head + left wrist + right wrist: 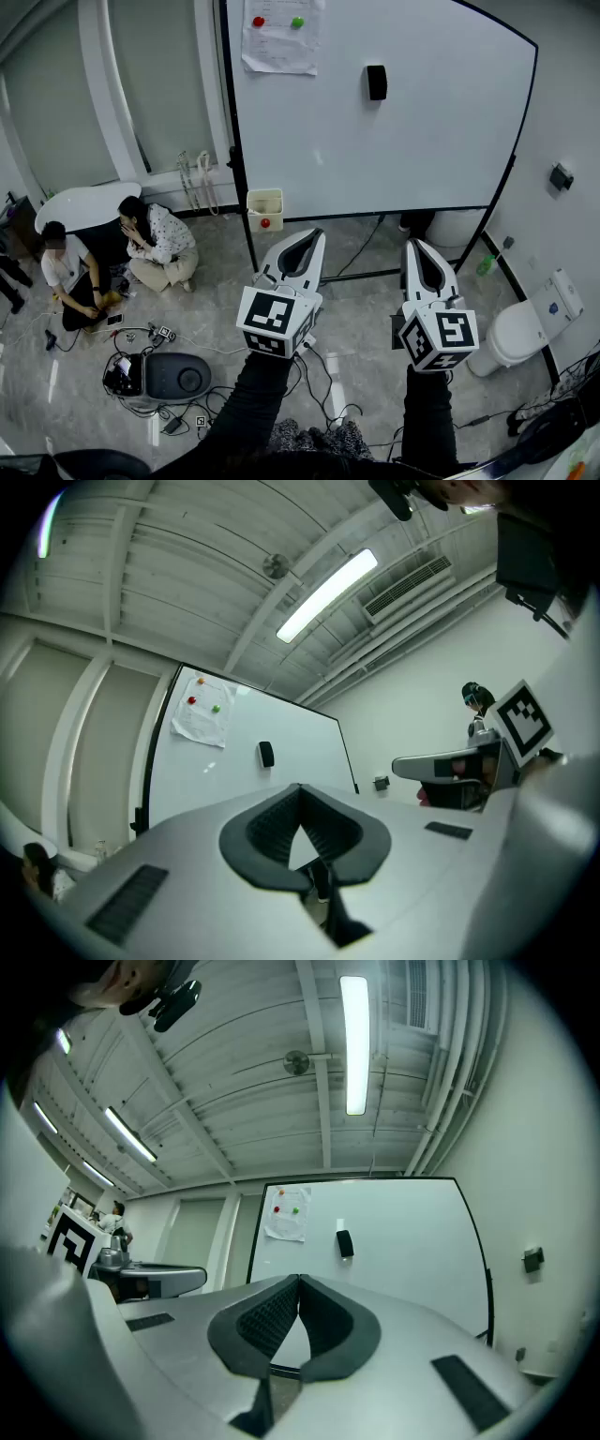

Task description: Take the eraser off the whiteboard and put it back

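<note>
A black eraser point(376, 82) sticks upright on the whiteboard point(422, 141), high and right of centre. It also shows small and far off as the eraser point(266, 754) in the left gripper view and the eraser point(345, 1243) in the right gripper view. My left gripper point(316, 233) and right gripper point(413, 245) are held side by side well short of the board, both pointing toward it. Each has its jaws shut tip to tip with nothing between them. The shut tips of the left gripper point(300, 787) and the right gripper point(299, 1279) show the same close up.
A paper sheet point(279, 36) hangs at the board's top left under a red and a green magnet. A small box point(265, 208) sits by the board's stand. Two people point(155, 239) sit on the floor at left beside cables and a round grey device point(173, 375). A white bin point(525, 330) stands at right.
</note>
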The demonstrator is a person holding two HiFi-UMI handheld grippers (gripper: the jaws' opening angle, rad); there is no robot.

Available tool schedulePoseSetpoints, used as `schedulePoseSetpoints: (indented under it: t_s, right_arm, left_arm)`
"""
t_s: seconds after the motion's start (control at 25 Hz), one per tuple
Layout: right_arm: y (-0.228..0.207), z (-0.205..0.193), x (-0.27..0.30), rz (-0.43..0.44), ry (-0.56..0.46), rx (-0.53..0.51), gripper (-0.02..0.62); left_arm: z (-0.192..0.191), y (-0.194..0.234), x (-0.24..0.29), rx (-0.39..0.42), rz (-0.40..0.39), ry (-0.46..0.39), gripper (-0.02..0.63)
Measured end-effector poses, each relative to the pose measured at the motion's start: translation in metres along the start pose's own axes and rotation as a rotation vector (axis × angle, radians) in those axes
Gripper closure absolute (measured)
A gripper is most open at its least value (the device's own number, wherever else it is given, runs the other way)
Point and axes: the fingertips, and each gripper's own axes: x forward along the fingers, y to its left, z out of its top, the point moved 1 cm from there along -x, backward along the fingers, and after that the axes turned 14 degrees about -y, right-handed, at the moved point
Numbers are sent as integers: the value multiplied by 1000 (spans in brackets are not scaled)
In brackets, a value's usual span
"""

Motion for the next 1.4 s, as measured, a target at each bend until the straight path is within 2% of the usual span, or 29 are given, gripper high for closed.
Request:
schedulePoseSetpoints:
  t_s: [0.16, 0.52, 0.84, 1.04, 1.4]
  right_arm:
    - [-32, -16, 26, 12, -2, 8, 586]
    - [-101, -35, 92, 90, -23, 22, 586]
    - [-145, -58, 119, 136, -13, 49, 586]
    - [-148, -78, 131, 136, 5, 98, 586]
    - [-120, -95, 165, 160, 8, 65, 586]
  left_arm:
    - [-16, -1, 37, 9, 10, -8, 600]
    - [-38, 4, 122, 42, 86, -35, 600]
    - [-59, 1, 157, 63, 151, -24, 600]
    - [-73, 8, 158, 75, 176, 10, 600]
    - [-73, 52, 170, 86, 182, -17, 600]
